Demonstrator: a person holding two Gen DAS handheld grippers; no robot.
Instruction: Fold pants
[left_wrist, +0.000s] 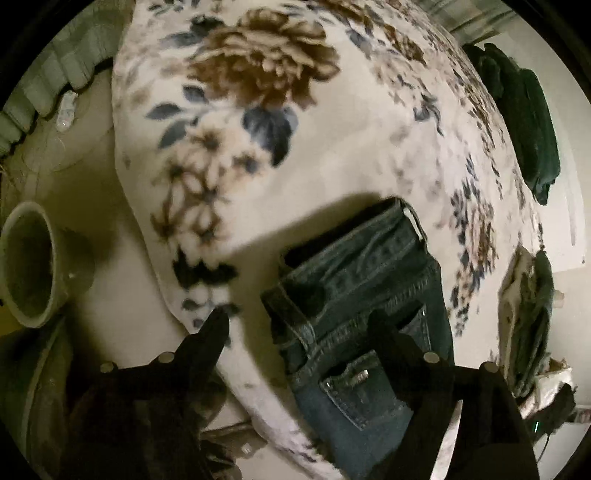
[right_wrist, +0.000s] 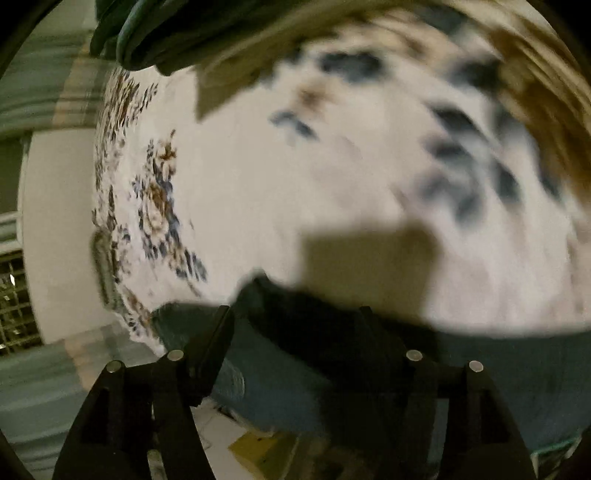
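Jeans (left_wrist: 364, 306) lie folded on the floral blanket (left_wrist: 332, 155), waistband up, back pocket showing; left gripper (left_wrist: 299, 321) spread wide, one finger over the pocket, other off the blanket edge; right gripper (right_wrist: 295, 314) also spread, over blurred denim (right_wrist: 498, 369); dark green garment (left_wrist: 528, 122) well apart; cup (left_wrist: 27, 264) on the floor.

Item: I see dark blue denim pants (left_wrist: 365, 295), folded into a compact bundle.
Details: waistband, belt loops and a stitched back pocket face up.
Location: lying on the floral blanket (left_wrist: 332, 155), near its lower edge.
Right view: pants (right_wrist: 295, 376) blurred, dark denim mass.
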